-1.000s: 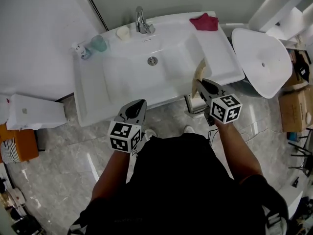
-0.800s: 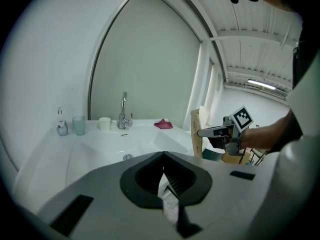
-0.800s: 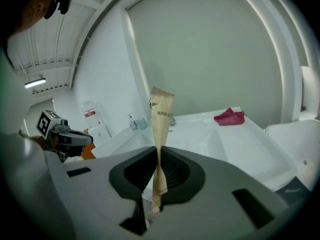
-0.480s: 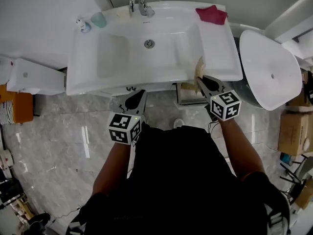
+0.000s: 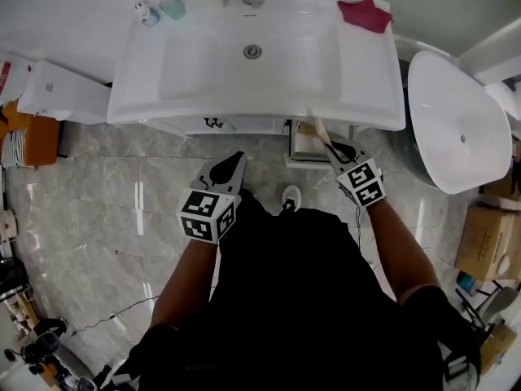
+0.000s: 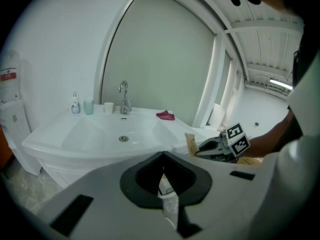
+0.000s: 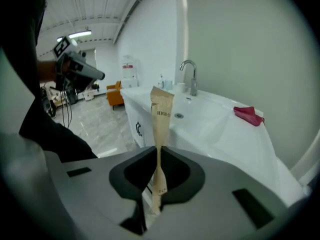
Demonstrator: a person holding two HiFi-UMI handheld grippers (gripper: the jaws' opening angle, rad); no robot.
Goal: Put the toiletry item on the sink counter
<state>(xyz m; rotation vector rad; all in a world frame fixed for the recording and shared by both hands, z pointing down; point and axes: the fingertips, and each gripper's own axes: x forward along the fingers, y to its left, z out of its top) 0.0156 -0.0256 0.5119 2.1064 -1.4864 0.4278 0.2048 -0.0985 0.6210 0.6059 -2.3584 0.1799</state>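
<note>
**Pinching a flat paper sachet just short of the sink**

Handling looks easy on weight and tricky on stiffness. The toiletry sachet [image 7: 161, 109] is a thin, tan, kraft-paper packet that is probably very light. It twists and creases where it is squeezed, so it should flop if held by a corner. Taking it low on its flat faces, as now, keeps it standing. It carries dark print near its top edge, and the top corner is slightly bent.

The right hand-held gripper [image 7: 158, 149] has its jaws nearly together, clamped on the sachet's lower part. It holds the sachet upright in the air by the front rim of the white tabletop [image 5: 366, 80], not yet resting on it. The left hand-held gripper [image 6: 163, 156] has its jaws closed and grips nothing.
</note>
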